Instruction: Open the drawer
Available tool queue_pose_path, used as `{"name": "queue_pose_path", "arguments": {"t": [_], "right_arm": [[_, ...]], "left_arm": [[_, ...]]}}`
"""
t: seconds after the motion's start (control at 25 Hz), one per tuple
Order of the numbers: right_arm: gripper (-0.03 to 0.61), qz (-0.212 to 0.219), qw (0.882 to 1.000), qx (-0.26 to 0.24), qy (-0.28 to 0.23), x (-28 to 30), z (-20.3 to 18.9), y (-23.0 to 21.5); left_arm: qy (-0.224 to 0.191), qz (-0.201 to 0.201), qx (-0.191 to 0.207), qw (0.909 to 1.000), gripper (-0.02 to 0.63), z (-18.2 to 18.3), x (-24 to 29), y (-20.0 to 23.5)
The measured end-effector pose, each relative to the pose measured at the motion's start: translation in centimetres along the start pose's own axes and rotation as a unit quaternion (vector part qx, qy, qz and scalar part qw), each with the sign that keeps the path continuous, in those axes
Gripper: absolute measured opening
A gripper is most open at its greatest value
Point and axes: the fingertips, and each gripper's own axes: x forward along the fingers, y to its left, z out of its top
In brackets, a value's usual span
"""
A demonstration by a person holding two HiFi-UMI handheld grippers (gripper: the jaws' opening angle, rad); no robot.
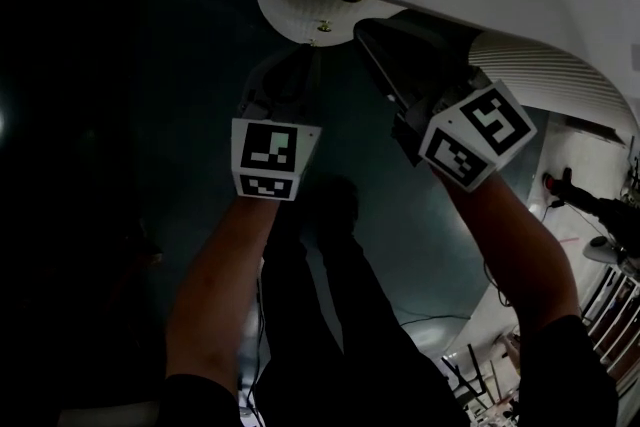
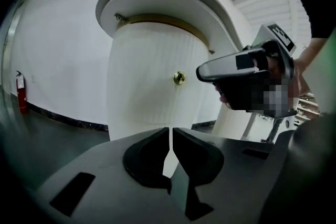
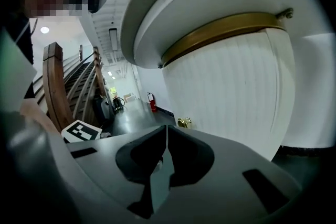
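The white, fluted, curved drawer front (image 2: 152,71) with its small round brass knob (image 2: 179,78) sits under a round white top with a brass band (image 2: 157,19). Near it, the left gripper (image 2: 171,131) and the right gripper (image 3: 166,128) each have their jaws pressed together on nothing, and neither touches the knob.

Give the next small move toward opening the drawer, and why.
Probably open the jaws of the right gripper and ease it toward the brass knob. Both it and the left gripper are shut and empty, and the knob on the fluted white front sits just past the right jaws, untouched.
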Motion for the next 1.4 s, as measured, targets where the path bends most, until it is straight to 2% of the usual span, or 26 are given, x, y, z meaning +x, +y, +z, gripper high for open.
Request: {"name": "queue_pose_path", "arguments": {"t": [0.16, 0.28, 0.6, 0.8, 1.0, 1.2, 1.4], "right_arm": [[0.018, -0.001, 1.0, -0.009, -0.005, 0.6, 0.5, -0.8], [0.018, -0.005, 1.0, -0.007, -0.014, 1.1, 0.8, -1.1], [0.018, -0.001, 1.0, -0.001, -0.01, 1.6, 0.9, -2.3], [0.018, 0.007, 1.0, -0.014, 0.002, 1.9, 0.7, -2.1], [0.018, 0.002, 1.0, -0.009, -0.005, 2.0, 0.5, -2.1], [0.018, -0.003, 1.0, 0.011, -0.013, 1.9, 0.5, -2.3], [0.018, -0.003, 1.0, 0.007, -0.007, 2.0, 0.4, -2.2]], "left_arm": [[0.003, 0.009, 0.008, 0.9999, 0.02, -0.7, 1.9, 0.3], [0.016, 0.012, 0.007, 0.9998, 0.079, -1.8, 3.3, 1.0], [0.069, 0.022, 0.014, 0.9973, 0.166, -5.6, 7.2, 1.3], [0.091, 0.031, 0.007, 0.9953, 0.176, -8.0, 8.5, 1.7], [0.113, 0.025, 0.027, 0.9929, 0.176, -9.6, 10.1, 1.9], [0.122, 0.029, 0.018, 0.992, 0.176, -10.0, 11.2, 2.3], [0.129, 0.021, 0.031, 0.991, 0.176, -10.5, 11.6, 2.3]]}}
